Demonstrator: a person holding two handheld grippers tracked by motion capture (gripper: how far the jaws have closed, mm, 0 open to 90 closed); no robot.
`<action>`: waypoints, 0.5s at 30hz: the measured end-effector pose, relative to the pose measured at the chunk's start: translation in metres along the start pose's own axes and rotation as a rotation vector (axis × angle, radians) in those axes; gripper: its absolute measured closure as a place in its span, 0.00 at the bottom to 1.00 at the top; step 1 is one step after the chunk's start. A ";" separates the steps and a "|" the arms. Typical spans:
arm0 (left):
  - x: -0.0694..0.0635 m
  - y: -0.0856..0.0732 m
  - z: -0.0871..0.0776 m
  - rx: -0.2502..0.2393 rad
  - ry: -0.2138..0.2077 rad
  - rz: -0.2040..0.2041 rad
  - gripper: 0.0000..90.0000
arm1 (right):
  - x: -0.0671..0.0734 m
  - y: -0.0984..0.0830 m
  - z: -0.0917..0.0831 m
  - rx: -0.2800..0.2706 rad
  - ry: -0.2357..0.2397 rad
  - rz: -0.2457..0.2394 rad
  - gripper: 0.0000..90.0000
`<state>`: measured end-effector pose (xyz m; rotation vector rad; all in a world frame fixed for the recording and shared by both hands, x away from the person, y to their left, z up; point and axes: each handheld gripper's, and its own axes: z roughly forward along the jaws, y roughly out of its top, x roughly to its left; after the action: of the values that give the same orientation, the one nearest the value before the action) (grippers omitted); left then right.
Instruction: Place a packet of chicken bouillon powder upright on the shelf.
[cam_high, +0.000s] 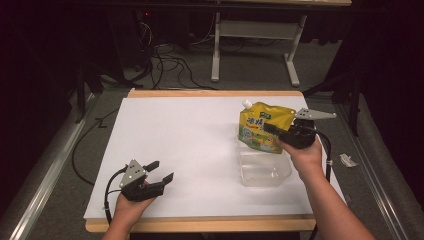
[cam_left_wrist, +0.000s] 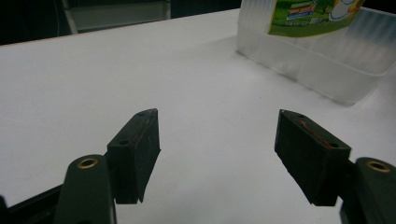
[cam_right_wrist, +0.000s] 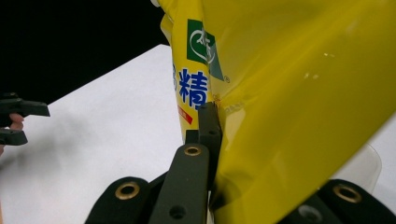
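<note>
A person's right tongs are clamped on a yellow spouted pouch, holding it upright with its lower end inside a clear plastic container on the right half of the white desk. The left tongs rest near the desk's front left corner, jaws spread wide with nothing between them.

Glossy yellow plastic film is seen on the pouch, w/ a white cap. The tub is clear, smooth plastic. The table is edged in wood; top covered w/ matt white sheet. Gripper pads look matt black.
</note>
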<state>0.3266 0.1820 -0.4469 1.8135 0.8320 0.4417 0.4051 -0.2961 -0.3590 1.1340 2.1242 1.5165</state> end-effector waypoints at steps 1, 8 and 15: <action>0.000 0.000 0.000 0.000 0.000 0.000 0.35 | 0.000 0.000 0.000 0.004 -0.003 -0.002 1.00; 0.000 0.000 0.000 -0.001 0.000 0.000 0.35 | 0.000 0.000 0.005 0.004 -0.009 -0.016 1.00; 0.000 0.000 0.000 0.002 -0.002 0.000 0.35 | -0.003 -0.002 0.006 0.005 -0.008 0.002 1.00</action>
<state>0.3266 0.1820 -0.4469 1.8153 0.8310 0.4400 0.4100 -0.2951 -0.3639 1.1420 2.1232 1.5063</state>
